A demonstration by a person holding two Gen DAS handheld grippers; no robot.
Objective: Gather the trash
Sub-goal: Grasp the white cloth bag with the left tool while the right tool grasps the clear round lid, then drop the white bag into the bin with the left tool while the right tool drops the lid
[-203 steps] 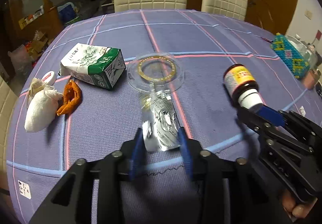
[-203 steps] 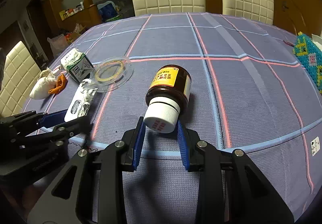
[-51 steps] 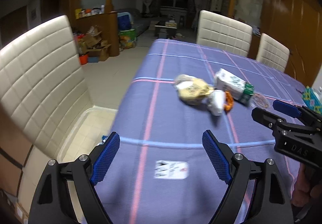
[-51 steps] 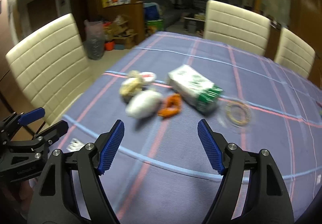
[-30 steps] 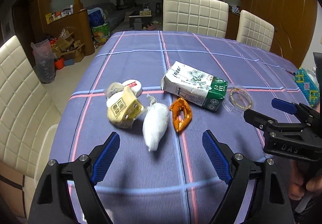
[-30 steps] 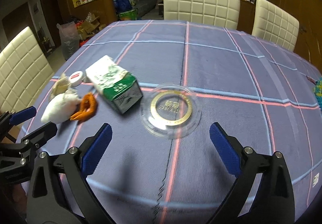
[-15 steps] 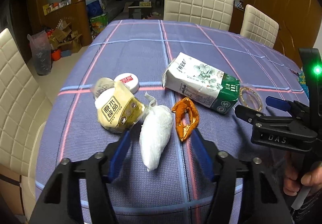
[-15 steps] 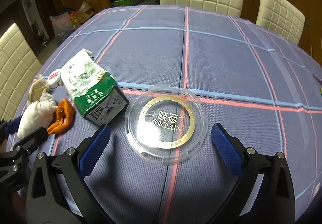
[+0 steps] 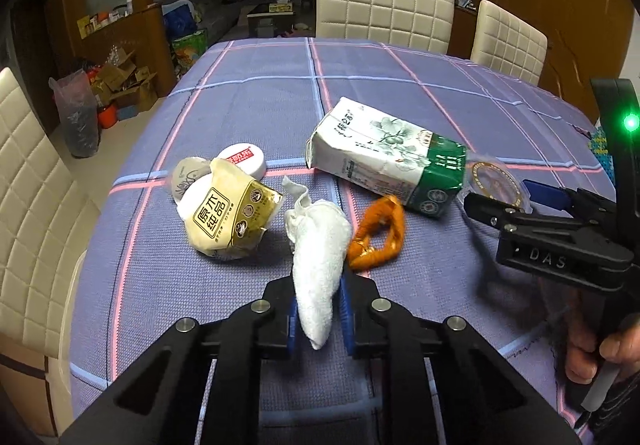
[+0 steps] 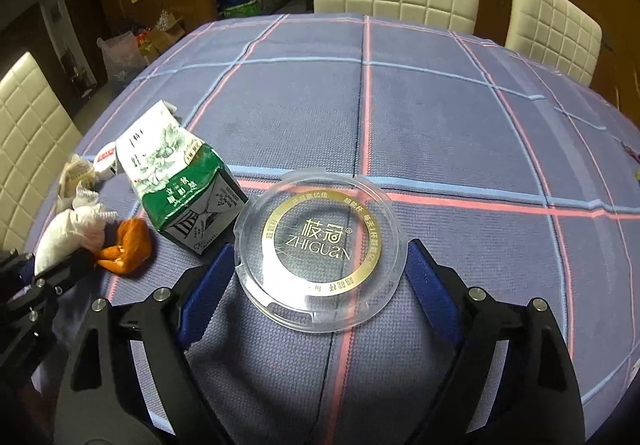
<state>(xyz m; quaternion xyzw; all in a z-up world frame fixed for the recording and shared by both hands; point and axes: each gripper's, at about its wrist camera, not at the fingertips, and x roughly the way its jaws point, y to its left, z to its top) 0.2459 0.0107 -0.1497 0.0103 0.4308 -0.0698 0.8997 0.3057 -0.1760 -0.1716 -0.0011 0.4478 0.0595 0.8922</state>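
Left wrist view: left tool (image 9: 319, 311) clamped on the narrow end of a crumpled white tissue wad (image 9: 318, 245), which lies on the plaid-clothed surface (image 9: 248, 105) between a yellow food wrapper (image 9: 228, 217) and an orange peel (image 9: 376, 235), a grip likely chosen because the tapered end fits between the pads. Right wrist view: right tool (image 10: 318, 285) spread wide either side of a clear plastic cup lid (image 10: 320, 249) lying flat beside a toppled green-and-white carton (image 10: 180, 189), apparently set to close on its rim.

- I see dim, warm indoor light; the room behind is dark.
- The fisheye bends the edges, with black corners.
- A green lamp (image 9: 631, 122) glares.
- Glare lies on the clear lid (image 10: 320, 249); both views are sharp.
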